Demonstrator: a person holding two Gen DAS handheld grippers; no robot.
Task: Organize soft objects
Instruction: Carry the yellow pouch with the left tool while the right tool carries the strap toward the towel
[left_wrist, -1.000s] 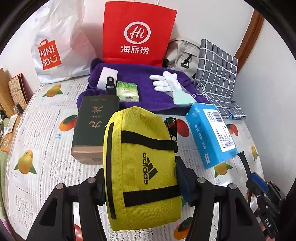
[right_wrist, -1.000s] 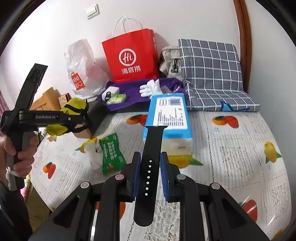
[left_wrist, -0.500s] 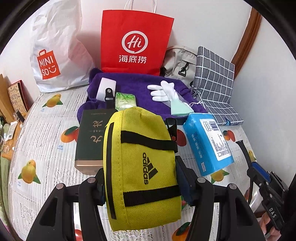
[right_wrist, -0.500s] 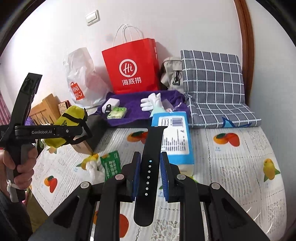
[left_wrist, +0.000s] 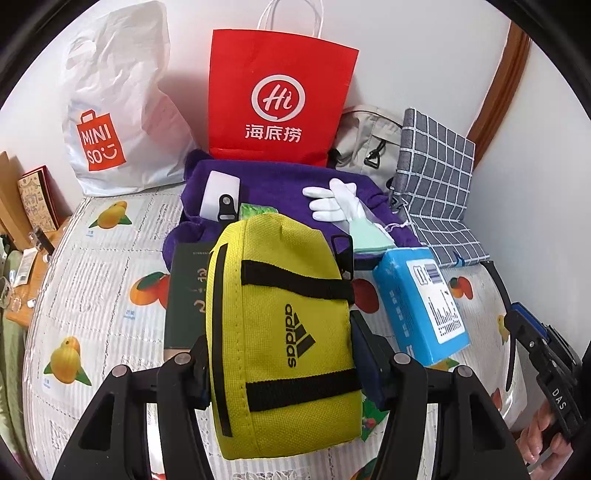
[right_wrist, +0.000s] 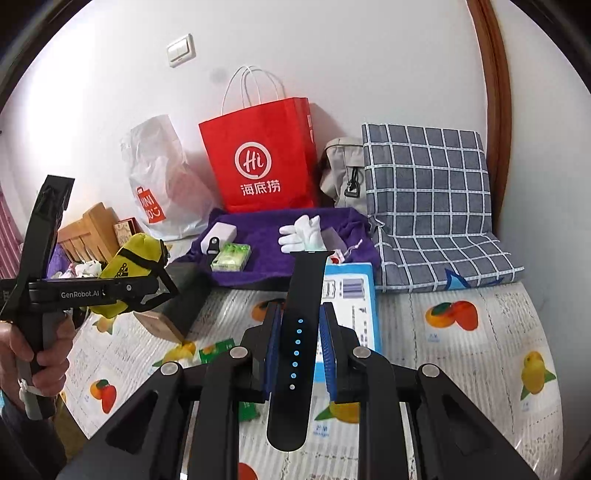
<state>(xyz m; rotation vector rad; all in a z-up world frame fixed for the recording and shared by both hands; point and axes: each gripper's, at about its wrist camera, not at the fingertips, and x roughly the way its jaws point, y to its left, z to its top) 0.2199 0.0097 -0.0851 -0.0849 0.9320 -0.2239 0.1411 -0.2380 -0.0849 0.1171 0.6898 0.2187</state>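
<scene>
Right wrist: fruit-print bedsheet (right_wrist: 461, 369), white wall (right_wrist: 369, 66)

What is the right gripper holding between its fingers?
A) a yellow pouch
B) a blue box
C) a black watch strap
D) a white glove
C: in the right wrist view, the right gripper is closed on the black watch strap, which stands upright between its blue pads; the yellow pouch is in the left gripper.
</scene>
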